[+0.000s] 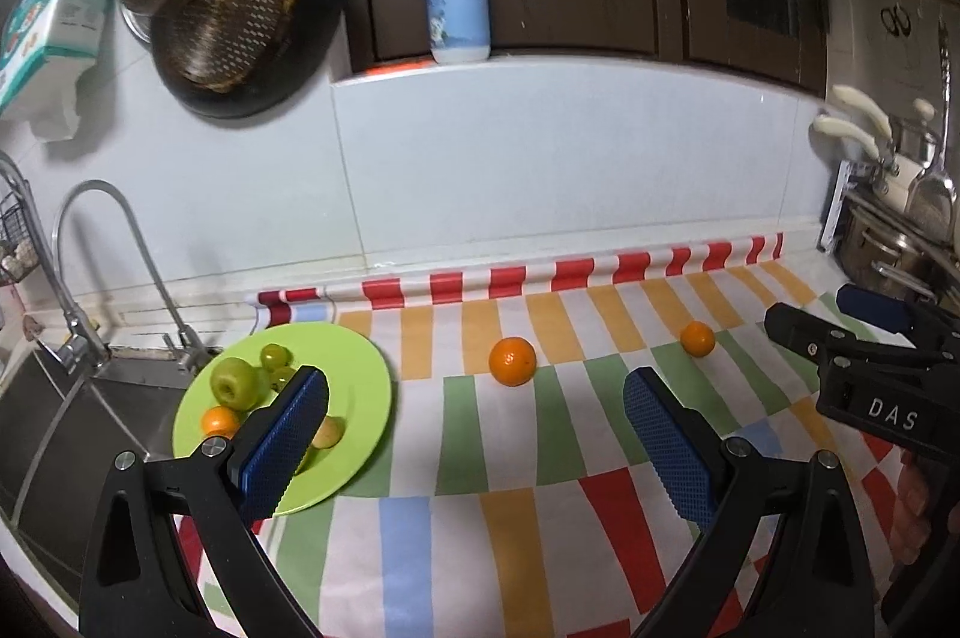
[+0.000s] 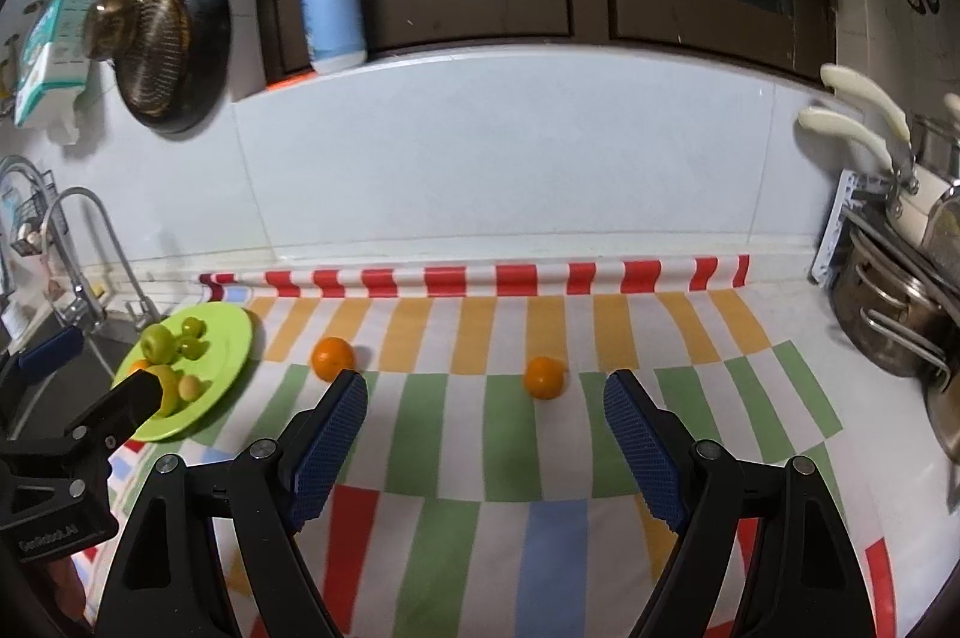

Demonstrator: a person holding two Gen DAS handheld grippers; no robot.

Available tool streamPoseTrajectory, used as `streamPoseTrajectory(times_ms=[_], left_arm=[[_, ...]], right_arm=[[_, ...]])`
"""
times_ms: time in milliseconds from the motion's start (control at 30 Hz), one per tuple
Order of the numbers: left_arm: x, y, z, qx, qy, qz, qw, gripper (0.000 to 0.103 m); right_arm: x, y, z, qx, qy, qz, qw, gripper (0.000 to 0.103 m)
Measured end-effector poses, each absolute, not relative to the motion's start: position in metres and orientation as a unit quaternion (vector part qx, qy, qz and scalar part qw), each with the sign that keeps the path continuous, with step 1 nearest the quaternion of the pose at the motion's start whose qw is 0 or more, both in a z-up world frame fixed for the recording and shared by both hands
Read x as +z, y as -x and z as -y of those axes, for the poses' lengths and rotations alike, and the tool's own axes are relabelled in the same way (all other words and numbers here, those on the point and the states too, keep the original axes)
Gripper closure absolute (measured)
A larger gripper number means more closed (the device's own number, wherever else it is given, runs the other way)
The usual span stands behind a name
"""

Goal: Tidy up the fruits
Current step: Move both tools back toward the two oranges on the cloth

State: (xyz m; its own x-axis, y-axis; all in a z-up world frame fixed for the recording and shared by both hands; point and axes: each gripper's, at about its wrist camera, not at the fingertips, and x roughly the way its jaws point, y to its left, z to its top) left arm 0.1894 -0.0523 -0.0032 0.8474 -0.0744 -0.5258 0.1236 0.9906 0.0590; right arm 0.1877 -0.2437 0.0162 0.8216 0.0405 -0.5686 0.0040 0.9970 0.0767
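Two oranges lie loose on the striped cloth [image 1: 480, 530] over the tabletop: the left orange [image 1: 512, 361] near the green plate [image 1: 360, 416], the right orange [image 1: 698, 338] further toward the pots [image 2: 888, 314]. The two are well apart. The plate sits at the cloth's left end, beside the sink [image 1: 78, 410], and already carries a green apple [image 1: 233, 383], smaller green fruits [image 1: 275, 356], one orange [image 1: 220, 422] and a pale fruit [image 1: 329, 433] partly hidden behind a pad.

The left tongs [image 1: 474, 452] stand released with nothing between the pads, pointing down at the cloth between the plate and the left orange. The right tongs [image 2: 486, 446] are also spread wide and empty; in the right wrist view the right orange [image 2: 544, 377] lies ahead of the gap between the pads, a little above it in the picture, not yet reached.

My judgement is that the sorting is partly done and the step in hand is the approach to the two remaining oranges, one for each hand. The next move calls for bringing the pads down on either side of an orange, centred on its widest part, then closing gently, since a round fruit on smooth cloth may roll away if one pad touches first. After that comes a carry to a bare part of the plate, set down without knocking the fruit already there.
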Motion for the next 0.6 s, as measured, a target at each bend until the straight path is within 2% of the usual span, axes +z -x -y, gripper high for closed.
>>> streamPoseTrajectory(times_ms=[600], left_arm=[[-0.068,-0.271,0.071,-0.059,-0.060,-0.330,0.940,0.006]], right_arm=[[-0.054,-0.265,0.266,-0.013,-0.058,-0.371,0.927,0.024]])
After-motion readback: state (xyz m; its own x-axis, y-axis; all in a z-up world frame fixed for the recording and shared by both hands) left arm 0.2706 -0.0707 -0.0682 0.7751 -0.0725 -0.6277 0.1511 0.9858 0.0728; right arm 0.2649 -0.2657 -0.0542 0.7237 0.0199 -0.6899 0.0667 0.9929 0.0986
